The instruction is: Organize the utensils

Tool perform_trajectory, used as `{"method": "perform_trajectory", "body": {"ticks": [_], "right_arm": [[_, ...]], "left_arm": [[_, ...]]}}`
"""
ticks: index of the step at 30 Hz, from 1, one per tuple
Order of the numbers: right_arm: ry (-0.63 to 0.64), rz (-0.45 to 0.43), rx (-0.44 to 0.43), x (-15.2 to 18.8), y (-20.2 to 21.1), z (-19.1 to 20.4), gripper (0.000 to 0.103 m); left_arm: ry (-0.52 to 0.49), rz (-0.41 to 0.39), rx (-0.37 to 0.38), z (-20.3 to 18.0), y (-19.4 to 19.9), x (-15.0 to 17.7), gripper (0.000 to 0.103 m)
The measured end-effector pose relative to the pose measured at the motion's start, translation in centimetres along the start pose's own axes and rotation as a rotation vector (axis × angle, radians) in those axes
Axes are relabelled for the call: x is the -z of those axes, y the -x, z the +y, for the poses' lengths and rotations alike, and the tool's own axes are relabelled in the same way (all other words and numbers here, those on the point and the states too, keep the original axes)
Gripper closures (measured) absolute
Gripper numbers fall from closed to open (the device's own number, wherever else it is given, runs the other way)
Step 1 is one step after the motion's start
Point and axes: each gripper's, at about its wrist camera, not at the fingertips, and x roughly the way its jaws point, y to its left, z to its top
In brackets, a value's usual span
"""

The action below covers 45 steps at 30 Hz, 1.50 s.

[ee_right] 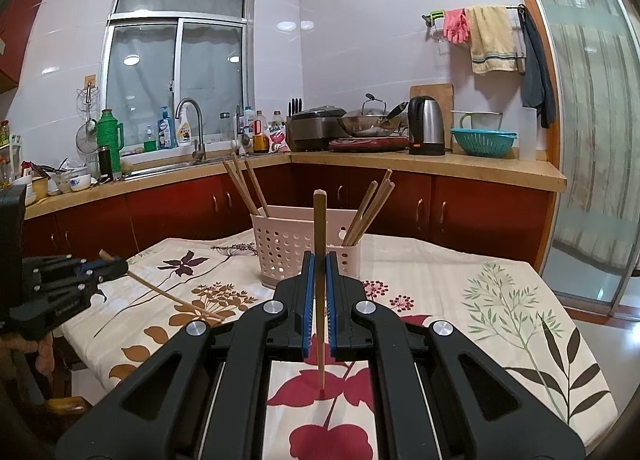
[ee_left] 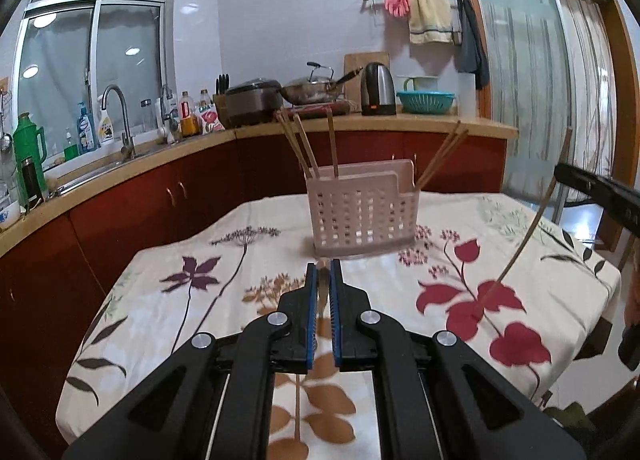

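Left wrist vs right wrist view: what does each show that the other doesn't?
Left wrist only: the right gripper side-on, its chopstick running tip-down to the tablecloth.

Right wrist only: the left gripper side-on with its slanted chopstick; dishes by the sink.

Both: the pink utensil basket holding chopsticks at both ends, kettle, wok, each camera's own fingers shut on a chopstick.

A home kitchen: from the right wrist view, a tiled wall with a sliding window (ee_right: 176,72) stands at about 11 o'clock above a sink with a curved tap (ee_right: 192,120), with bottles and a green flask beside it. At 12 to 1 o'clock the wooden countertop (ee_right: 420,164) over red cabinets carries a rice cooker (ee_right: 316,128), a wok (ee_right: 370,122) and an electric kettle (ee_right: 426,126). A rail with a towel (ee_right: 490,38) and pink gloves hangs at 1 o'clock, and a flowered tablecloth (ee_right: 500,300) covers the table at 6 o'clock.
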Motion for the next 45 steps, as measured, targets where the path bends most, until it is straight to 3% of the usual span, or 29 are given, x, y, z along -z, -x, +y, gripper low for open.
{"method": "perform_trajectory", "body": {"ticks": [15, 24, 33, 38, 45], "right_arm": [[-0.007, -0.013, -0.021, -2.2, -2.2, -0.1, 0.097], [0.005, -0.148, -0.05, -7.6, -3.3, -0.8, 0.097], [0.036, -0.277, -0.036, -12.5, -6.1, -1.9, 0.097], [0.035, -0.273, -0.025, -13.2, -9.3, -2.8, 0.097], [0.013, -0.181, -0.017, -11.2, -14.6, -3.8, 0.097]], "left_arm": [[0.024, -0.087, 0.042, 0.7, -1.0, -4.4, 0.097], [0.018, -0.211, 0.112, 0.3, -1.4, -10.3, 0.097], [-0.024, -0.313, 0.13, -0.8, -3.8, -15.2, 0.097], [-0.025, -0.298, 0.107, -0.5, -6.9, -16.0, 0.097], [-0.01, -0.231, 0.076, 0.6, -10.7, -14.8, 0.097]]}}
